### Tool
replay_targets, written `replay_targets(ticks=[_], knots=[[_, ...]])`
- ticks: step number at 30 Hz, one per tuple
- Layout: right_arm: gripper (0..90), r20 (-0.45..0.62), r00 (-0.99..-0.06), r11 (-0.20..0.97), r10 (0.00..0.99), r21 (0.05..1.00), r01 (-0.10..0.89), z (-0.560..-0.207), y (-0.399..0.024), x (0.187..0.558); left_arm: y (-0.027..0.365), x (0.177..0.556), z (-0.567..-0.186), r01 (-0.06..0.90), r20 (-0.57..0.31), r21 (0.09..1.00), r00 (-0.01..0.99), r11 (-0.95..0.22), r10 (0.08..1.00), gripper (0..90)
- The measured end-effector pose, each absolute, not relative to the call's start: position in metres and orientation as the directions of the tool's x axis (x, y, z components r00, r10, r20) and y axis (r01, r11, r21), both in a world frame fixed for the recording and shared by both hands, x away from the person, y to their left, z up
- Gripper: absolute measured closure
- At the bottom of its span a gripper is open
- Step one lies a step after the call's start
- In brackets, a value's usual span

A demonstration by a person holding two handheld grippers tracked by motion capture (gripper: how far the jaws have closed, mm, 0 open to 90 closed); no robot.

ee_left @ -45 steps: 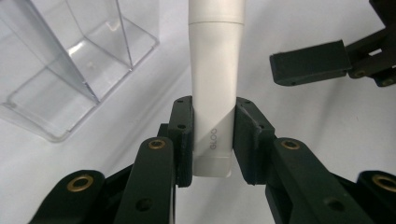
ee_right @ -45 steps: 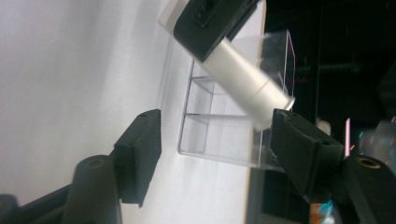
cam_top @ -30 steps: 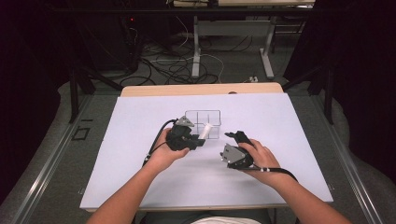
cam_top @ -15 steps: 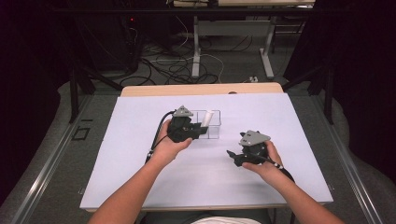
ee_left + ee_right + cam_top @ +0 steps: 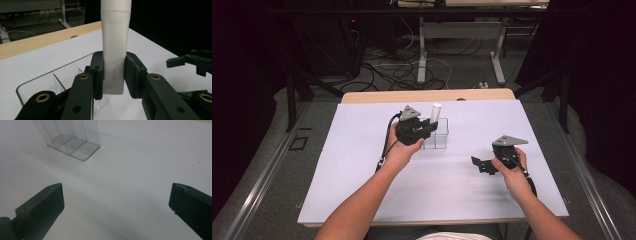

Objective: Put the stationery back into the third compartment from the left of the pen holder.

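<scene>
White sheeting covers the table (image 5: 362,165), with a strip of pale wood showing along its far edge; beyond that the room is dark, with cables on the floor and the legs of another bench. Near the middle of the sheet stands a clear plastic organiser (image 5: 438,135) split by thin dividers into compartments; the left gripper (image 5: 113,72) is clamped on a white tube (image 5: 115,47) marked GLOO, held upright with its flat crimped end down, just above or at the organiser's near compartments; which compartment it is over I cannot tell. The tube looks light and probably soft-walled, so a hard squeeze would likely dent it or push its contents toward the cap; the grip sits low on the body near the crimp, which seems the stiffer place to take it, and its smooth skin may slip if the jaws ease. The organiser looks thin, rigid and light, likely to skid or tip if the tube catches a divider. The right gripper (image 5: 484,165) is held well apart to the right, low over bare sheet, its jaws spread wide and empty, pointing toward the organiser.
</scene>
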State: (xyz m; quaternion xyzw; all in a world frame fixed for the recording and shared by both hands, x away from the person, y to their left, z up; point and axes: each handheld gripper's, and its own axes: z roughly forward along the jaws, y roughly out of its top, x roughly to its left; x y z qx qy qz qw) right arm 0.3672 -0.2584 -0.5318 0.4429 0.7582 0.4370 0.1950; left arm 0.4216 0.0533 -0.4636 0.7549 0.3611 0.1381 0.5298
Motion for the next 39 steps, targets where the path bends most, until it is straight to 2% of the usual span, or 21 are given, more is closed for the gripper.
replay_targets(ticks=[11, 19, 28, 39], knots=[[0.0, 0.133, -0.500, 0.154, 0.855, 0.857, 0.491, -0.532, -0.265, 0.366, 0.037, 0.430, -0.476, 0.391, -0.179, 0.912, 0.654, -0.126, 0.735, 71.3], [0.0, 0.155, -0.512, 0.147, 0.845, 0.853, 0.501, -0.534, -0.265, 0.366, 0.028, 0.434, -0.487, 0.400, -0.183, 0.909, 0.639, -0.120, 0.747, 71.3], [0.0, 0.175, -0.518, 0.141, 0.838, 0.846, 0.514, -0.536, -0.264, 0.366, 0.021, 0.436, -0.500, 0.432, -0.224, 0.897, 0.629, -0.095, 0.744, 71.3], [0.0, 0.198, -0.521, 0.128, 0.830, 0.842, 0.524, -0.537, -0.263, 0.367, 0.020, 0.440, -0.506, 0.437, -0.216, 0.892, 0.633, -0.114, 0.743, 71.4]])
